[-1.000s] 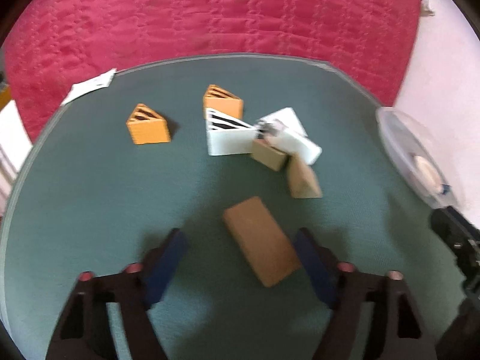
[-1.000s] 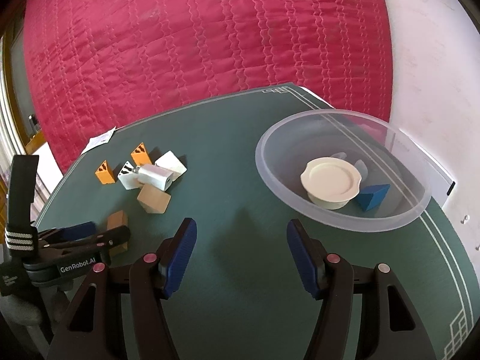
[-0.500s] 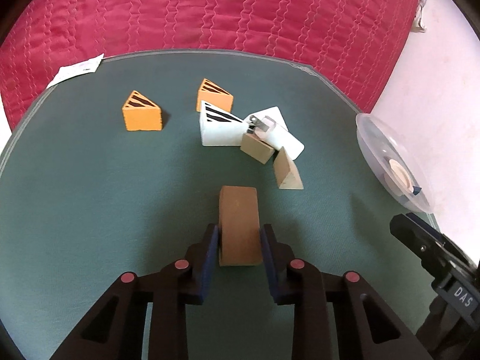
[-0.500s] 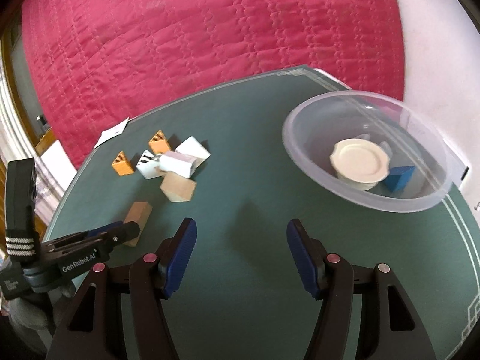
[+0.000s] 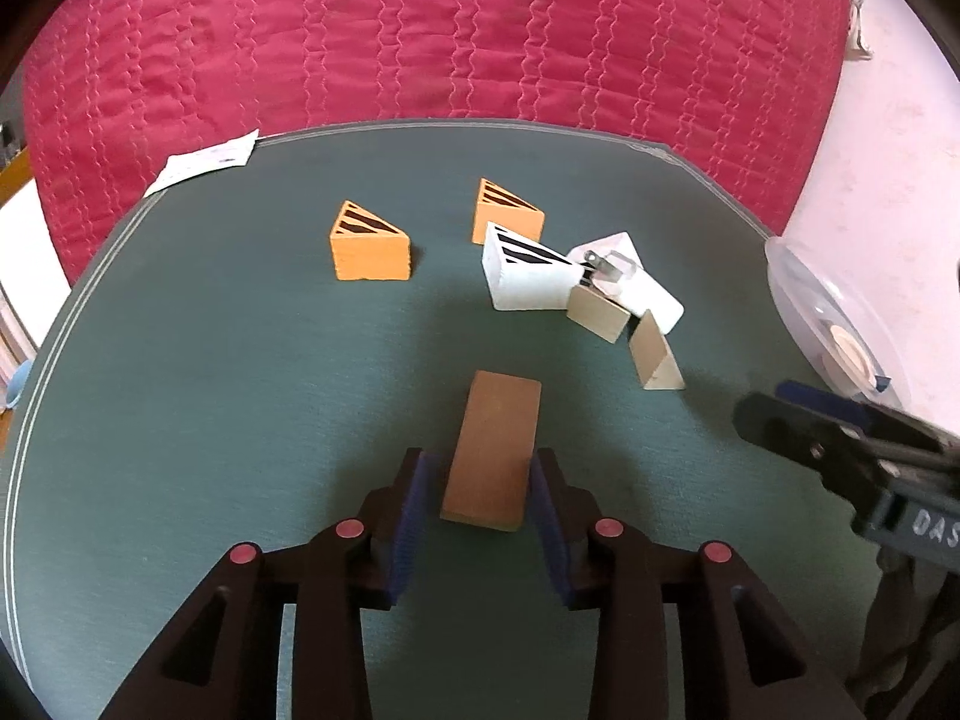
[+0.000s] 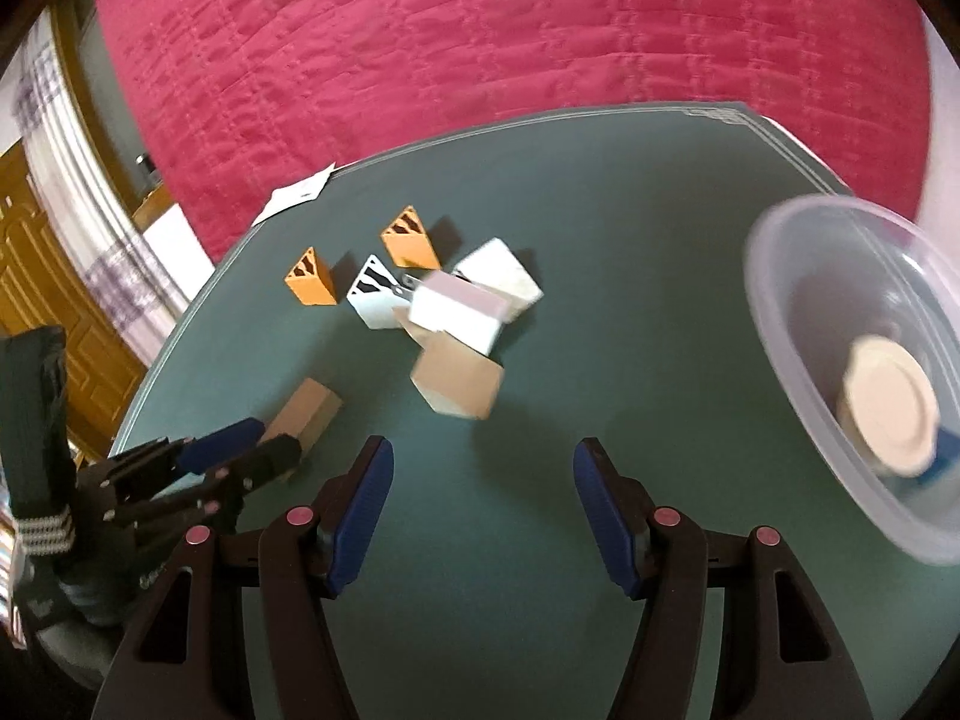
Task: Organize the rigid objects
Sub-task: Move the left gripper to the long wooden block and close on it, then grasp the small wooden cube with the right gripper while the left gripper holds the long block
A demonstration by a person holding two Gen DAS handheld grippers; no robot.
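The brown wooden block (image 5: 492, 450) lies flat on the green tabletop (image 5: 210, 390) with its long axis running almost straight away from my left gripper (image 5: 480, 498), leaning only a little to the right at the far end. That alignment is what matters: the two blue pads flank the block's long sides, so a squeeze would land across its narrow width. The near end of the block sits between the jaws; the far half sticks out ahead of them. The jaws stand narrow, close against the block on both sides, and the right pad looks to be touching; I judge the block gripped, or very nearly so.

My right gripper (image 6: 483, 504) hangs over bare tabletop with its jaws wide and nothing between them. It is clearly the farther one from this block; the nearest thing to it is a pale wooden cube (image 6: 459, 381) ahead, slightly left of center. The clear plastic bowl (image 6: 780, 324) sits to my right, well apart from the brown block, so I expect a carry across toward it.
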